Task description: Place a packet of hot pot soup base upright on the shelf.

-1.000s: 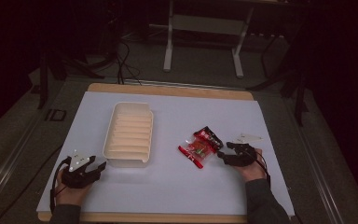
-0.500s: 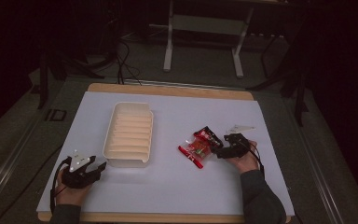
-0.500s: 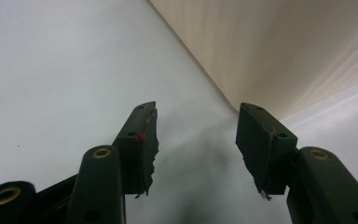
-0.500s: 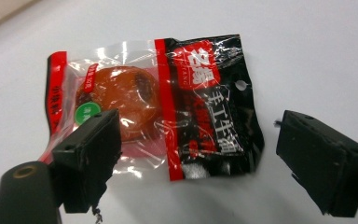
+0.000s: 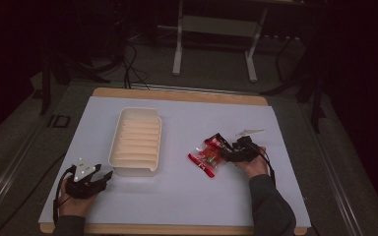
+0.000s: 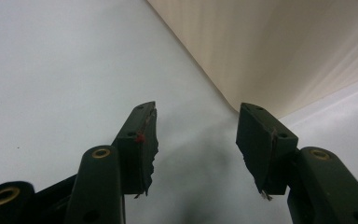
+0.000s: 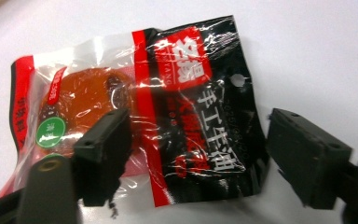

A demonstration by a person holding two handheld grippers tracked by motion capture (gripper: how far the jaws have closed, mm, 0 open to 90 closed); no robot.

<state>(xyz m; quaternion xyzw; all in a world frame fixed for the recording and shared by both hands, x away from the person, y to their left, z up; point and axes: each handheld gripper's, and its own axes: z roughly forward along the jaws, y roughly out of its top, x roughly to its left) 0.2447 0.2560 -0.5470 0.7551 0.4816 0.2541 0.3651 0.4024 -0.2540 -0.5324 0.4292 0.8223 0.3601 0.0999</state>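
A snack packet, red and black at one end and clear over an orange piece at the other, lies flat on the white table cover. My right gripper is at its right end. In the right gripper view the jaws of this gripper stand apart over the packet, whose black end lies between them untouched; they have just been closing a little. My left gripper rests near the front left corner of the cream ribbed tray. It stands open with nothing in it, the tray wall just ahead.
The white cover spans the wooden table, with bare room along the front and between tray and packet. Beyond the far edge stand a metal frame and cables on a dark floor.
My right gripper has moved left and a little away from me, from beside the packet to over its black end. The left hand, tray and packet have stayed put.
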